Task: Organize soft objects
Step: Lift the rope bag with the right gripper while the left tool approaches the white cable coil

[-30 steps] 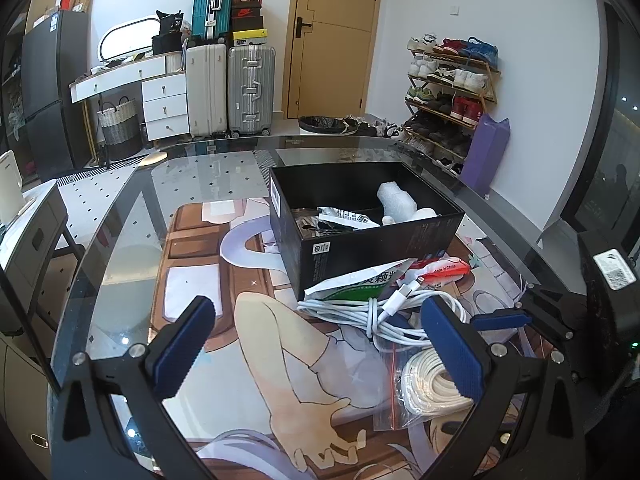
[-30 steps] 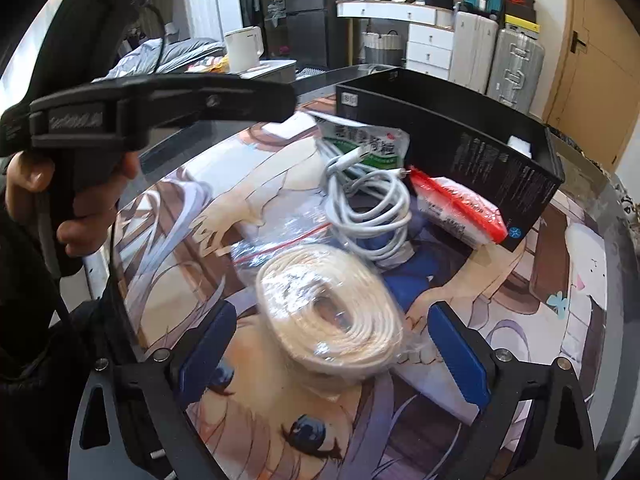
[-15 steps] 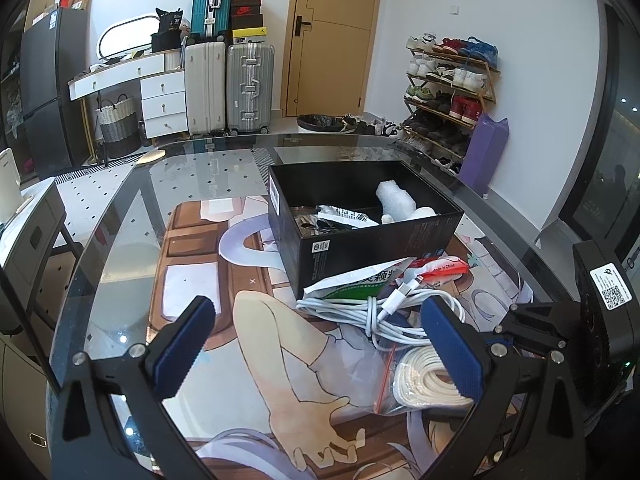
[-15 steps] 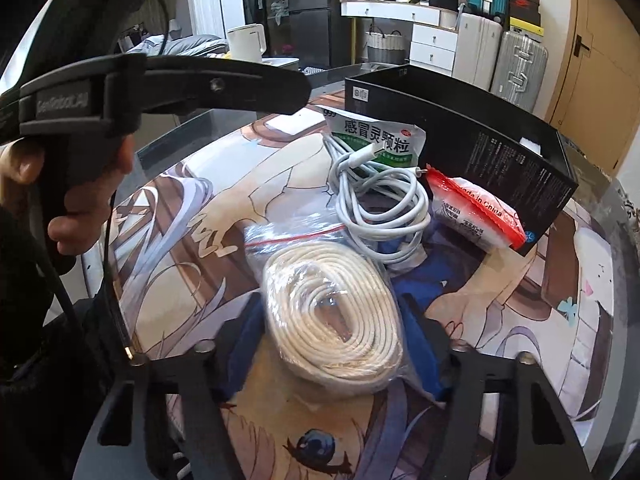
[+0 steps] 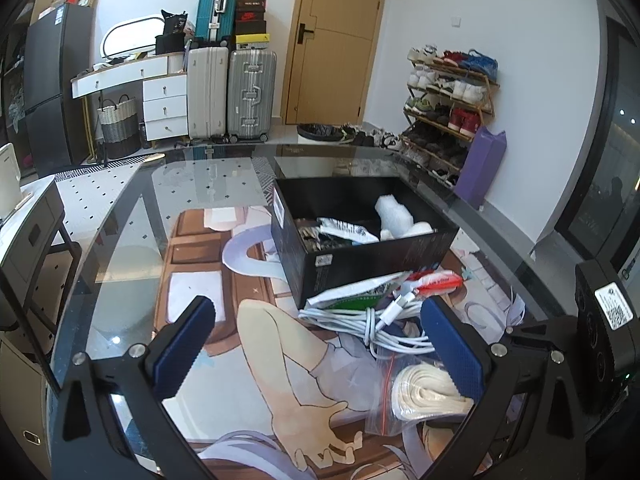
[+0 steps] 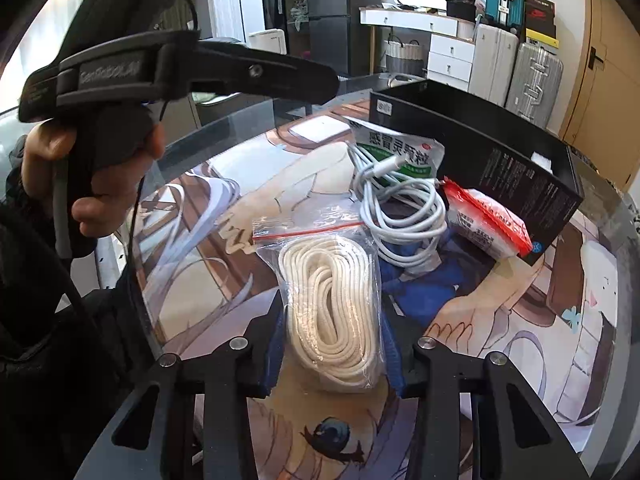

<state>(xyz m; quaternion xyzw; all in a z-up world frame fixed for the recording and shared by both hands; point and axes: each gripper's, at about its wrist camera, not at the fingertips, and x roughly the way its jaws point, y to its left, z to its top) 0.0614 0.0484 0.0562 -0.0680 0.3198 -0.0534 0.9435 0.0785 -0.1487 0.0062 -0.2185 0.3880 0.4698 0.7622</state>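
Now my right gripper (image 6: 332,344) has just been closing and pinches the bagged coil of white rope (image 6: 334,312), which lies on the glass table (image 6: 600,360) with its long axis running away from me. Beyond it lie the white charging cable (image 6: 400,216), a red packet (image 6: 486,220) and the green-and-white sachet (image 6: 400,150); these stand before the black box (image 6: 500,152). My left gripper (image 5: 324,352) hangs spread and empty.

Suitcases (image 5: 232,92), shoe rack (image 5: 448,108), door (image 5: 332,40).

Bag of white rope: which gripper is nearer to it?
Right. The right gripper has just closed its jaws on the bag of white rope. The left gripper hangs open beside it, touching nothing.
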